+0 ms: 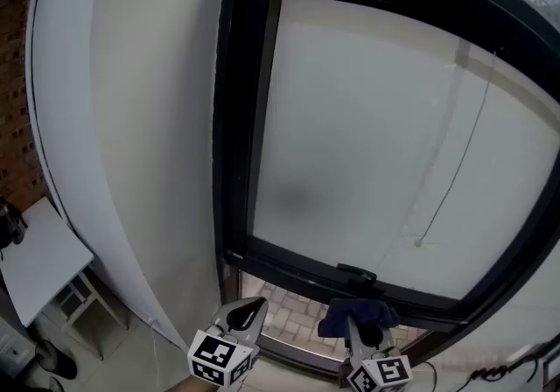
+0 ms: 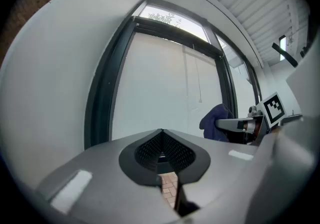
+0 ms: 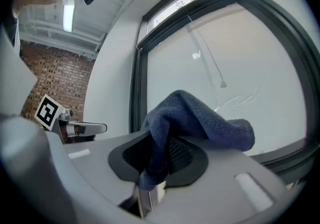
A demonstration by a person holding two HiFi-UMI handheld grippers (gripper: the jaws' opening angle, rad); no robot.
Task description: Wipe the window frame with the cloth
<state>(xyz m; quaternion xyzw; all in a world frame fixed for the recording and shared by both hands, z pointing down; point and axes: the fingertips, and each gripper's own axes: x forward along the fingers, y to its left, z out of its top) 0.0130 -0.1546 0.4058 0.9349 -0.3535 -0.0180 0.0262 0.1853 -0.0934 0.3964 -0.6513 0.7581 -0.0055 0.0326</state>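
While our right gripper (image 1: 359, 325) pinches the blue cloth (image 3: 200, 118) near the window frame (image 1: 234, 119)'s lower rail, our left gripper (image 1: 248, 311) hangs closed, empty.

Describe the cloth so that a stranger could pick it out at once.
Find the big dark window frame and follow it down to its bottom rail. Just below that rail in the head view, the right tongs are shut on the cloth, a bunched dark blue rag. It is the only soft blue thing; the left tongs beside it hold nothing.
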